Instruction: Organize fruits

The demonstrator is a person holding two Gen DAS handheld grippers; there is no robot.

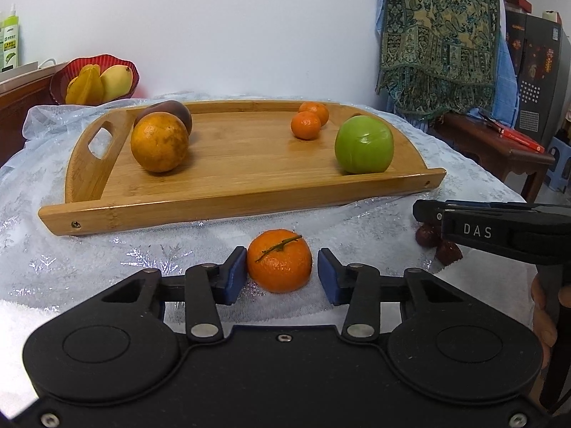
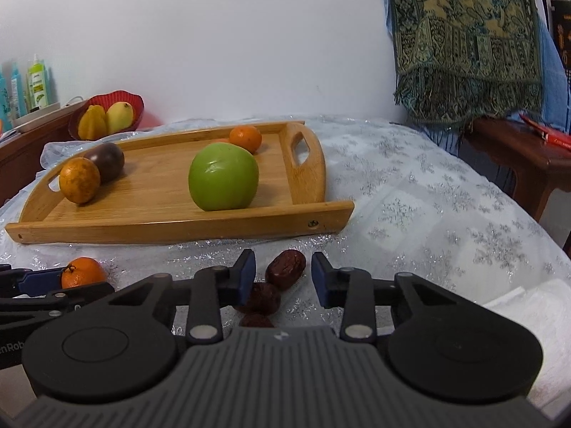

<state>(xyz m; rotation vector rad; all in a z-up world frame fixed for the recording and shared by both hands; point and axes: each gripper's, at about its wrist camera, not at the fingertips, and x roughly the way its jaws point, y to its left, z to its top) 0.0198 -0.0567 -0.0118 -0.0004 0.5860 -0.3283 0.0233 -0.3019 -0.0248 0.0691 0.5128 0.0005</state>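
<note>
A stemmed mandarin (image 1: 279,267) rests on the silvery tablecloth between the blue pads of my left gripper (image 1: 281,255). The left pad meets its skin and a thin gap shows at the right pad. In the right wrist view my right gripper (image 2: 283,256) straddles a dark red date (image 2: 285,269) with space on both sides; two more dates (image 2: 262,297) lie just behind it. Beyond stands the wooden tray (image 1: 232,210) with a large orange (image 1: 159,141), a dark fruit (image 1: 178,110), two small mandarins (image 1: 306,125) and a green apple (image 1: 364,144).
A red bowl (image 1: 94,80) of yellow fruit sits behind the tray on the left. To the right hang a patterned cloth (image 1: 439,35) and stands a low wooden table (image 1: 499,149). A white towel (image 2: 528,314) lies at the near right. A hand (image 1: 544,314) grips the right tool.
</note>
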